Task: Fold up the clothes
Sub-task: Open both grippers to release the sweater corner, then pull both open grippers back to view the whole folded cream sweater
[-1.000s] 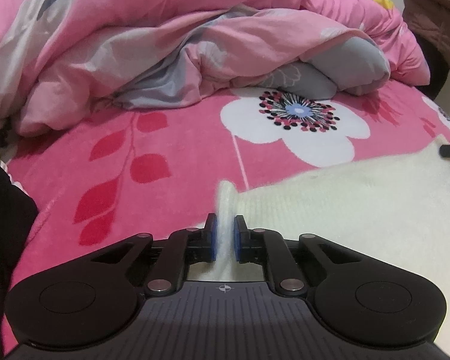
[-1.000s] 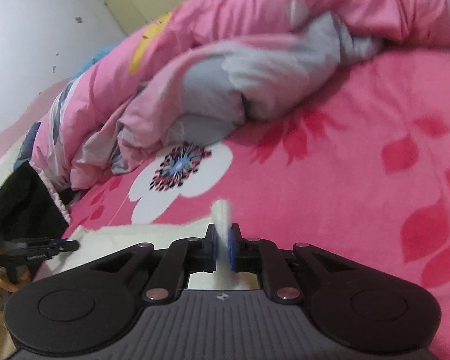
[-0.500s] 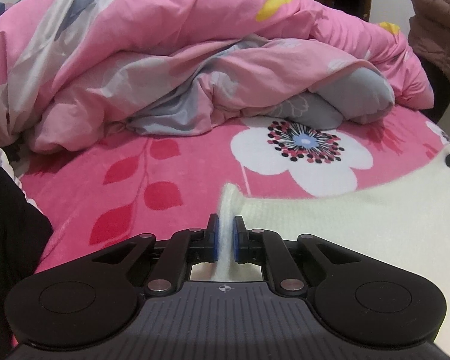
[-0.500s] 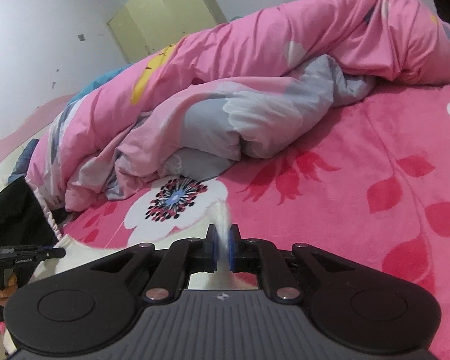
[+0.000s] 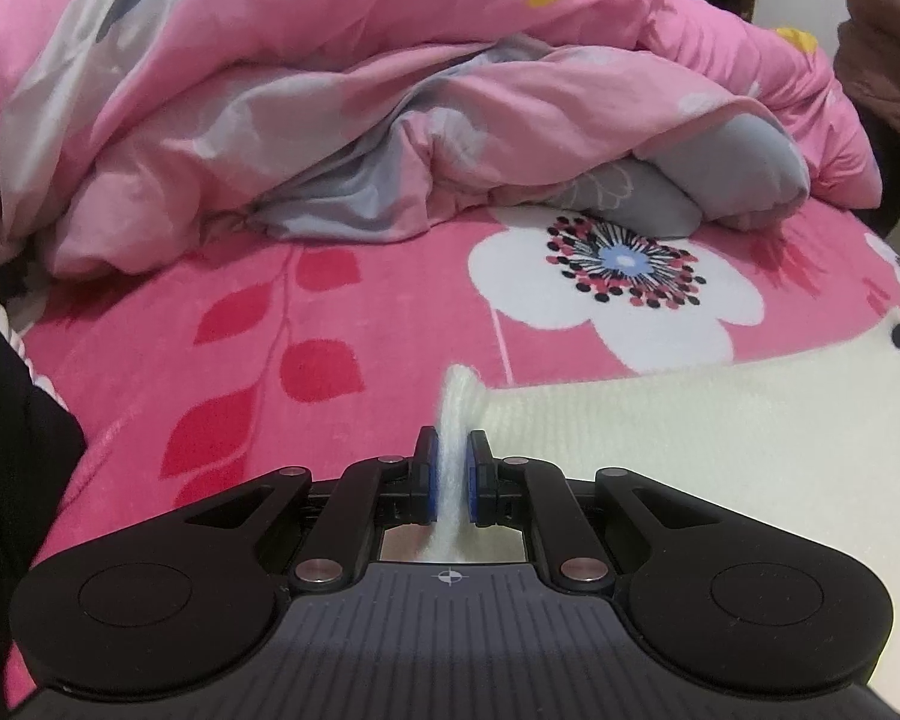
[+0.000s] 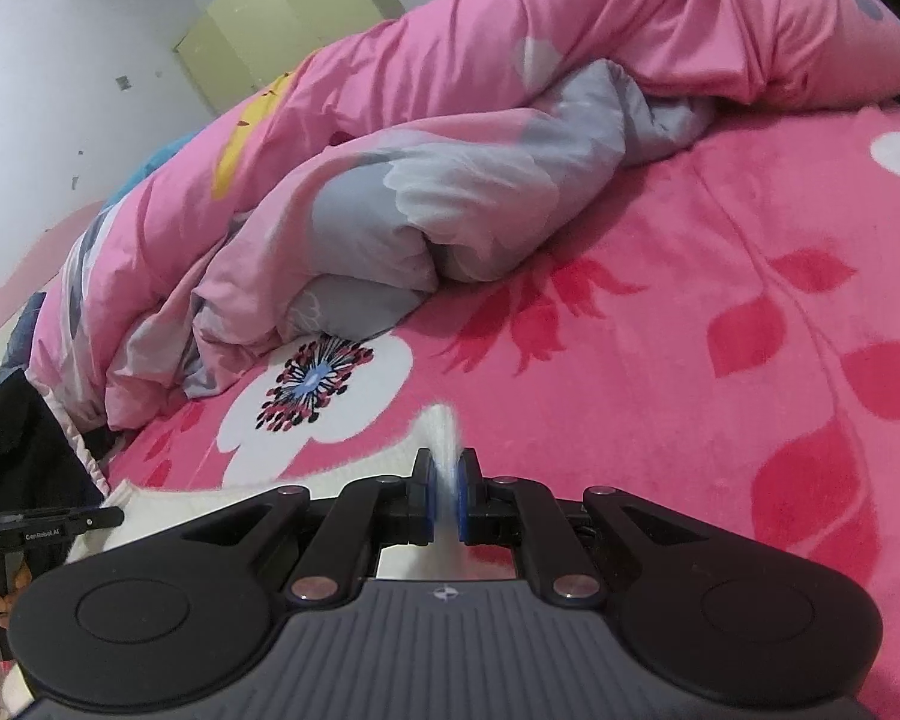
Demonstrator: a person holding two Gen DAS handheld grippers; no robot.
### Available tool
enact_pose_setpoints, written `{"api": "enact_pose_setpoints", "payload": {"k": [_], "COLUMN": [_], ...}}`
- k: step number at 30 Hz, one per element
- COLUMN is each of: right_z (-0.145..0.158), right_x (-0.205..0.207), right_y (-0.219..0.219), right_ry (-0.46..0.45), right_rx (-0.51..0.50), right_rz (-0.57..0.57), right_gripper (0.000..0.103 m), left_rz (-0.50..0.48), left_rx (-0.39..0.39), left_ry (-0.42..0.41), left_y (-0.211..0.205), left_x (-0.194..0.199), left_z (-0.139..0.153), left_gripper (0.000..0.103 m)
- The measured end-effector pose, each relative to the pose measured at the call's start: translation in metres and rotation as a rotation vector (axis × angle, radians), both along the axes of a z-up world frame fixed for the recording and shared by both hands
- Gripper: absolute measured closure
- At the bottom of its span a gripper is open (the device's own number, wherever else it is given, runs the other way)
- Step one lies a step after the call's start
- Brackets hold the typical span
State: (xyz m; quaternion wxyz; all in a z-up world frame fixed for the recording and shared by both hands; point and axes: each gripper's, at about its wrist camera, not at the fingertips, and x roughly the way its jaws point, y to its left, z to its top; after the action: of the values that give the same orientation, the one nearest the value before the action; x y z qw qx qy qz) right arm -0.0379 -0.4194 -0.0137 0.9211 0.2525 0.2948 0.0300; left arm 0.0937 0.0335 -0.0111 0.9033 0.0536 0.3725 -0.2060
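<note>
A rumpled pink duvet (image 5: 390, 120) is heaped beyond bare pink blanket (image 5: 210, 360); left gripper (image 5: 450, 474) and right gripper (image 6: 444, 495) each pinch the cream garment (image 5: 690, 420).

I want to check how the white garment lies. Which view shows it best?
The left wrist view: the white garment spreads widely across the pink blanket, its corner pinched in the left gripper. The right wrist view shows only a strip and the right gripper pinching it.

open pink bedspread (image 5: 360, 324) ahead of each tool, heaped quilt (image 5: 390, 120) blocking beyond, black garment (image 6: 24, 450) crowding the left edge
</note>
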Motion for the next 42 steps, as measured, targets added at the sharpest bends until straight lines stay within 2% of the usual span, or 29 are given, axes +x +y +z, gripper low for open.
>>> {"api": "enact_pose_setpoints", "payload": {"k": [3, 5, 6, 8, 12, 15, 21, 22, 23, 24, 27, 29, 31, 33, 35, 36, 39, 42], "right_z": [-0.004, -0.001, 0.002, 0.011, 0.035, 0.046, 0.030, 0.023, 0.015, 0.010, 0.020, 0.032, 0.044, 0.036, 0.014, 0.009, 0.033, 0.054], "right_x": [0.005, 0.002, -0.002, -0.016, -0.062, -0.102, -0.154, -0.157, -0.159, -0.163, -0.179, -0.194, -0.210, -0.217, -0.214, -0.217, -0.230, -0.243], "right_y": [0.000, -0.001, -0.002, -0.007, -0.011, -0.001, 0.041, 0.045, 0.047, 0.047, 0.044, 0.052, 0.060, 0.071, 0.078, 0.080, 0.084, 0.099], "right_ry": [0.053, 0.069, 0.068, 0.056, 0.027, 0.021, 0.090, 0.107, 0.124, 0.119, 0.099, 0.056, 0.013, 0.057, 0.152, 0.145, 0.096, 0.024], "right_rx": [-0.003, -0.014, -0.017, -0.017, 0.031, 0.088, 0.096, 0.075, 0.047, 0.048, 0.131, 0.111, 0.090, 0.033, -0.089, -0.117, -0.110, -0.217], "right_rz": [-0.006, -0.032, -0.047, -0.079, -0.123, -0.096, -0.016, -0.022, -0.035, -0.049, -0.106, -0.087, -0.069, -0.057, -0.068, -0.073, -0.105, -0.071], "right_gripper": [0.092, 0.088, 0.084, 0.084, 0.084, 0.084, 0.084, 0.085, 0.092, 0.094, 0.091, 0.090, 0.090, 0.090, 0.094, 0.093, 0.092, 0.091], "left_rz": [0.027, 0.069, 0.091, 0.134, 0.169, 0.148, 0.031, 0.011, 0.008, 0.015, 0.037, 0.017, -0.001, -0.005, 0.000, 0.001, 0.015, 0.023], "left_rx": [0.014, -0.006, -0.015, -0.033, -0.076, -0.123, -0.151, -0.156, -0.143, -0.120, -0.101, -0.125, -0.103, -0.054, -0.038, -0.040, -0.053, -0.054], "left_ry": [0.033, 0.033, 0.025, 0.005, -0.039, -0.057, -0.044, -0.042, -0.029, -0.010, -0.030, -0.059, -0.081, -0.083, -0.090, -0.098, -0.108, -0.112], "left_y": [0.001, 0.008, 0.013, 0.024, 0.042, 0.044, 0.028, 0.025, 0.023, 0.020, 0.020, 0.023, 0.020, 0.015, 0.014, 0.015, 0.018, 0.020], "left_x": [0.004, 0.003, 0.000, -0.008, -0.043, -0.084, -0.165, -0.179, -0.186, -0.188, -0.202, -0.214, -0.224, -0.230, -0.233, -0.234, -0.240, -0.245], "left_z": [-0.002, 0.001, 0.004, 0.014, 0.045, 0.060, 0.038, 0.035, 0.028, 0.019, 0.013, 0.015, 0.014, 0.006, -0.006, -0.011, -0.010, -0.006], "left_gripper": [0.081, 0.063, 0.059, 0.052, 0.051, 0.050, 0.047, 0.047, 0.047, 0.047, 0.048, 0.047, 0.046, 0.046, 0.046, 0.046, 0.046, 0.046]}}
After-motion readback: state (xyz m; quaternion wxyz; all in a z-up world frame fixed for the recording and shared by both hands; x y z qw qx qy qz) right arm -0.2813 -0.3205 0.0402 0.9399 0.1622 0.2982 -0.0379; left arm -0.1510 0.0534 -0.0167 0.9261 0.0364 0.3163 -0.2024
